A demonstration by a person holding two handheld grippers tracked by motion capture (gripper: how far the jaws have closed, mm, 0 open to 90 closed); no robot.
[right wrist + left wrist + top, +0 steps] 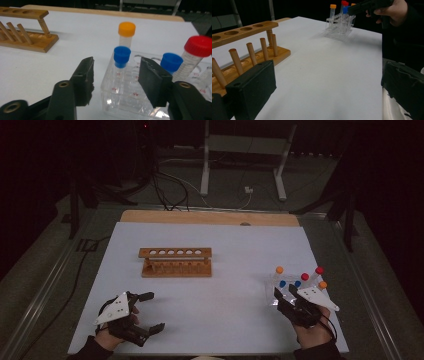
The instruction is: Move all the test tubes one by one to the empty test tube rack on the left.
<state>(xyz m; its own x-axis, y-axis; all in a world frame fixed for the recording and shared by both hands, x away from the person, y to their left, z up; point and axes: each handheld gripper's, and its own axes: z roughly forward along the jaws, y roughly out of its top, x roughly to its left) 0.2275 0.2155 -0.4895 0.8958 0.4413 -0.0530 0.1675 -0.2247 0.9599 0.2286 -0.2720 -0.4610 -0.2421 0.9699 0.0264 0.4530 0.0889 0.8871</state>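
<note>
- Your right gripper (115,72) has matte black jaws faced with flat rubbery pads, and they stand apart on either side of a blue-capped tube (121,65) without pressing on it; nothing is grasped.
- That tube is a slim clear plastic cylinder with red print low on its wall and a ribbed screw cap. It stands upright in the near-left corner of a clear acrylic rack (130,100), right between your pads.
- Just beyond it rises a taller orange-capped tube (126,33). Past the right pad stand a second blue-capped tube (171,63) and a red-capped tube (196,53), all upright in the same glossy rack.
- Your left gripper (148,311) rests released, its blocky foam-like pads wide apart over the smooth white table cover (324,72), with nothing between them.
- Just left of that gripper sits a wooden test tube rack (249,53): a varnished base, round drying pegs and a top board drilled with round holes.
- From the left gripper, the acrylic rack lies well off, ahead and to the right.
</note>
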